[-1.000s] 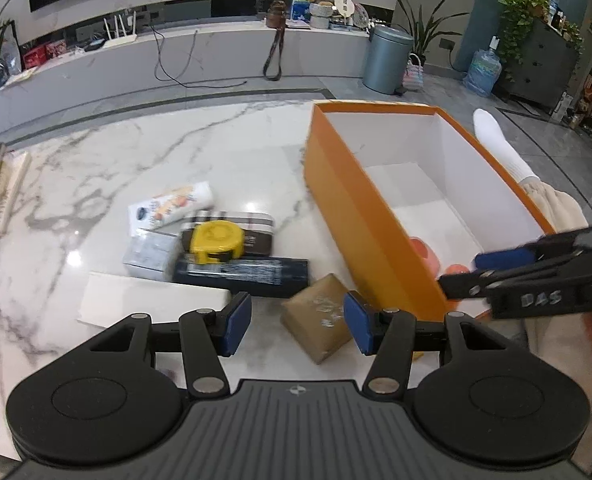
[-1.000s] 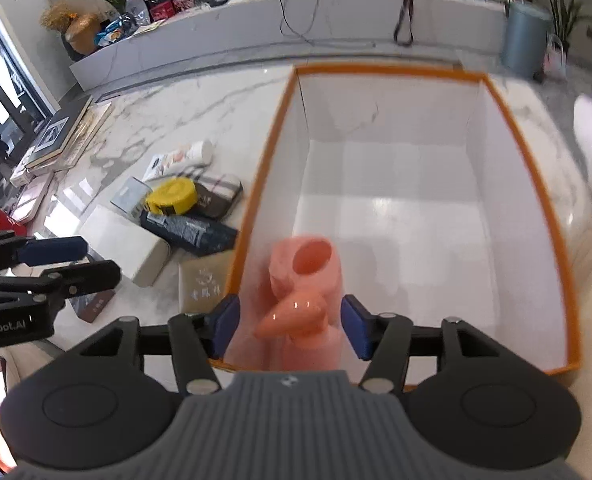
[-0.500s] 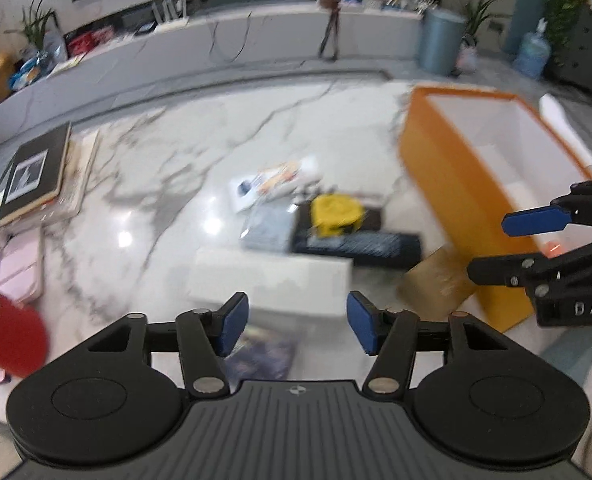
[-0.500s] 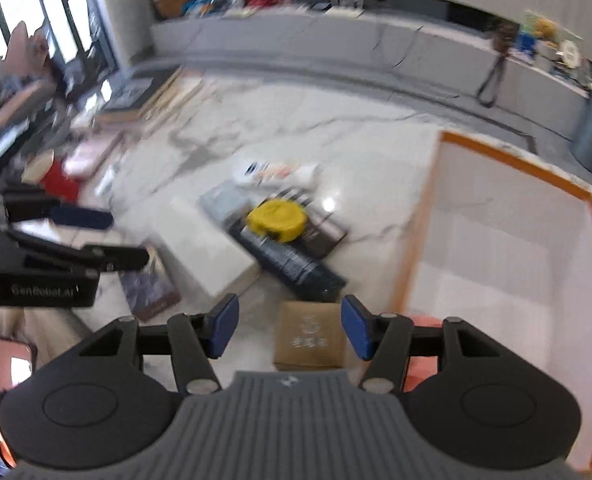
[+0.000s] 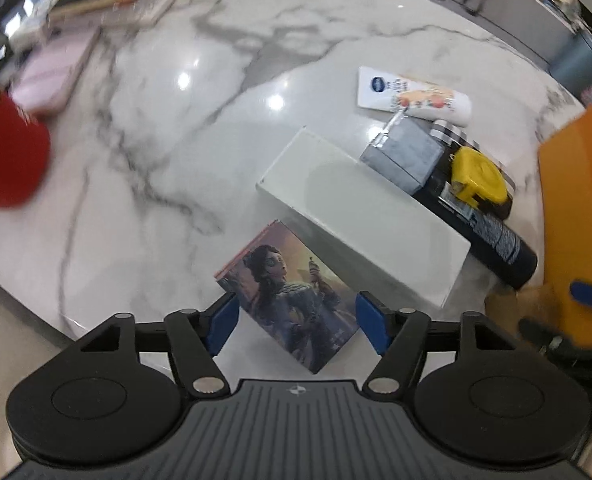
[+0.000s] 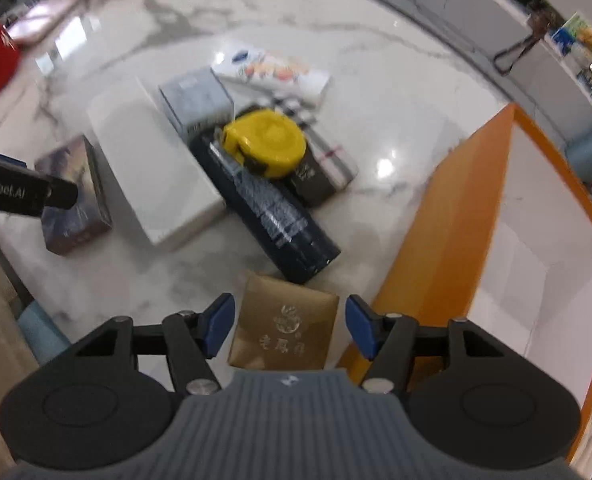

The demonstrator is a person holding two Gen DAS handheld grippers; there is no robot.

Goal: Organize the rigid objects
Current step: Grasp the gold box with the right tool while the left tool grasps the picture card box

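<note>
My left claw point(image 5: 297, 326) was spread wide w/ the small illustrated box showing a painted woman point(image 5: 292, 300) lying between its blue pads, nothing pinched yet. My right claw point(image 6: 288, 326) was spread too, straddling the flat gold-brown box w/ embossed characters point(image 6: 286, 326), pads clear of both sides. The orange cardboard bin w/ white lining point(image 6: 455, 236) sat just beside the gold box, to its right.

Risks as I judged them: the illustrated box lay skewed to my pads, so closing would prob. catch corners and spin it instead of gripping. It also sat right against the long white rectangular box point(image 5: 359, 220); any shove could nudge that into the pile: dark cylindrical can point(image 5: 483, 232), yellow tape measure point(image 5: 477, 178), grey foil-wrapped block point(image 5: 405, 154). The can looked free to roll. On the right, the gold box was low and slick-looking, so a shallow pinch might slip, and my outer pad was close to the bin wall, could snag it on the lift.
</note>
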